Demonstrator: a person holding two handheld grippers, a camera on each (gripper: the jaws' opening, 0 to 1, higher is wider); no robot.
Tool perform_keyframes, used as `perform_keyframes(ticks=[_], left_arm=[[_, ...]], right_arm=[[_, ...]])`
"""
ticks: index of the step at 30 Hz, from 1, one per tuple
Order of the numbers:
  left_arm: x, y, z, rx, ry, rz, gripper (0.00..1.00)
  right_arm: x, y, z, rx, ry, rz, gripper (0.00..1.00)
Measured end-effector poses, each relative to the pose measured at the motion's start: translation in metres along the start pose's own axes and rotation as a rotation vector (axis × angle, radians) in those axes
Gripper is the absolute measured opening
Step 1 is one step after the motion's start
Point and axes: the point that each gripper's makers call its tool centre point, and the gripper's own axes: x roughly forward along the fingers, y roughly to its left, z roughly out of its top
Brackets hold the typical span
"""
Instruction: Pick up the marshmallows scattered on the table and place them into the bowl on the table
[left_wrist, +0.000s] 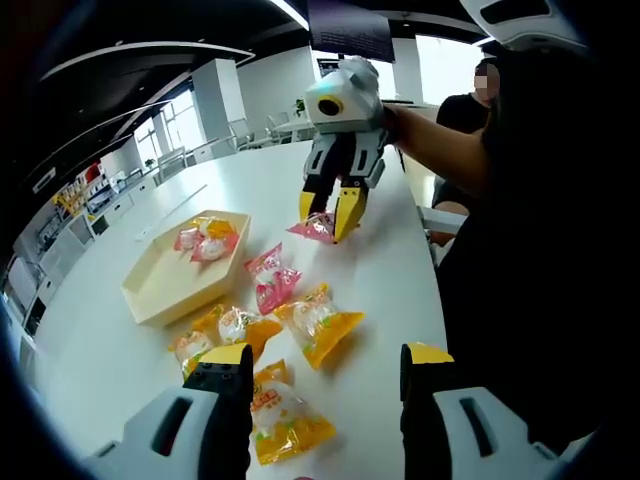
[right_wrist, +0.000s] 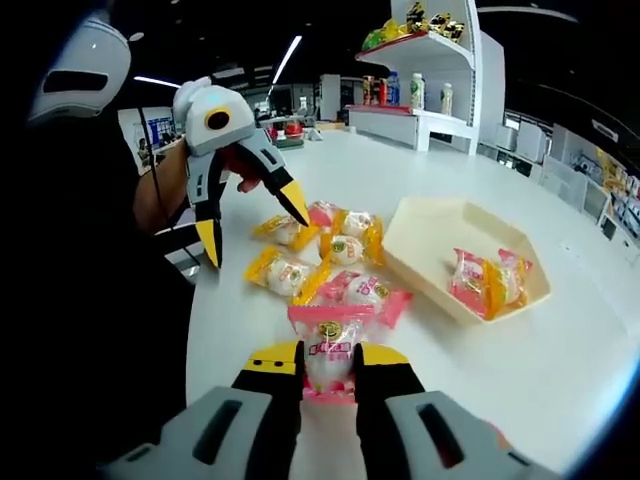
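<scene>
Right gripper (right_wrist: 328, 362) pinches a pink-wrapped marshmallow packet (right_wrist: 330, 352), frame bottom centre; shallow cream hexagonal bowl (right_wrist: 420, 250) lies upper right. Left gripper (left_wrist: 325, 360) jaws wide, empty.

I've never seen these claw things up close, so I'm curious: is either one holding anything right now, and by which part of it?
The right gripper pinches a pink marshmallow packet around its middle. The left gripper is open, holding nothing.

The marshmallows (right_wrist: 330, 350) are sitting in glossy, crinkled plastic wrappers — catching light. The bowl (right_wrist: 420, 245) is looking like smooth, matt cream plastic, and the table (right_wrist: 560, 350) is showing a smooth white surface — faintly shiny.
</scene>
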Motion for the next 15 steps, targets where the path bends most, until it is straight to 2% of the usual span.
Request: perform_keyframes(ticks=[6,15], left_arm=[[-0.001,0.000,-0.001,-0.001,0.002,0.003,0.59],[-0.002,0.001,0.000,0.002,0.001,0.004,0.59]], right_arm=[[-0.008,-0.011,0.013,0.013,-0.054,-0.041,0.20],[-0.012,-0.023,0.021,0.009,-0.083,-0.088,0.20]])
